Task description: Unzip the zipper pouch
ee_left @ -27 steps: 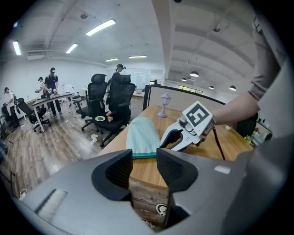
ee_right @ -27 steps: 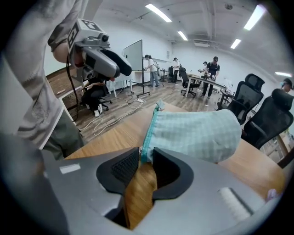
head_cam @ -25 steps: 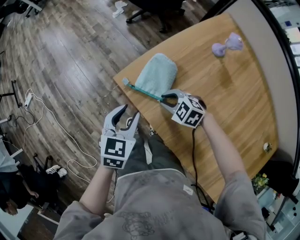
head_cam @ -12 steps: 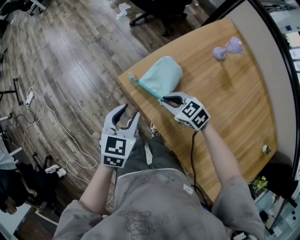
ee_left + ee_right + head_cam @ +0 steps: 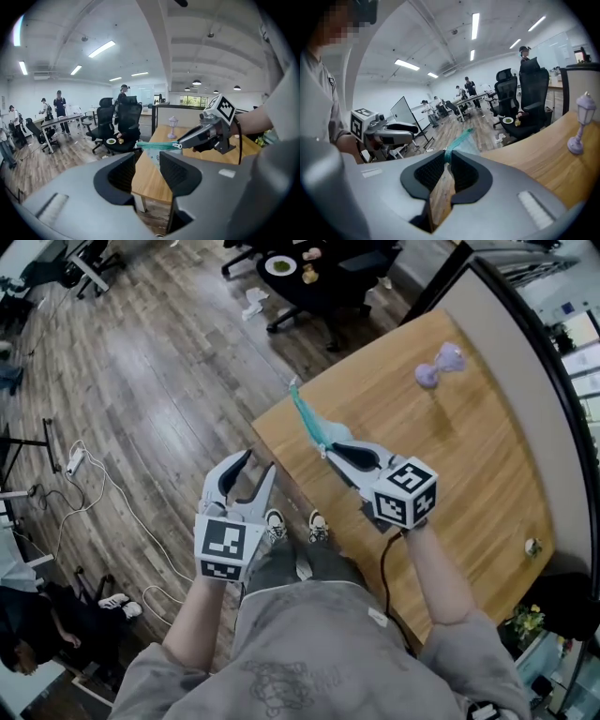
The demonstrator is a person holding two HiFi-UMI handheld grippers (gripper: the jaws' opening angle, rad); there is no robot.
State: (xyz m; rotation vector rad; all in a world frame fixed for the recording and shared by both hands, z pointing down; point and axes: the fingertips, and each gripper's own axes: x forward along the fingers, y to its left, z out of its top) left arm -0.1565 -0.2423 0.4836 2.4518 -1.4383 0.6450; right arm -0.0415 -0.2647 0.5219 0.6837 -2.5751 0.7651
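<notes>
My two right fingers (image 5: pixel 465 174) have just been closing and pinch one end of the single teal zipper pouch (image 5: pixel 308 419). I hold it in the air, clear of the desk (image 5: pixel 459 465), above its near corner. My two left fingers (image 5: pixel 180 173) stand apart with nothing between them, out over the wooden floor (image 5: pixel 141 381). One small purple lamp (image 5: pixel 437 366) stands far across the desk.

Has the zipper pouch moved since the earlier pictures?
Yes. The zipper pouch lay flat on the table; now the right gripper, whose jaws have just been closing on it, holds it up above the table's corner.
</notes>
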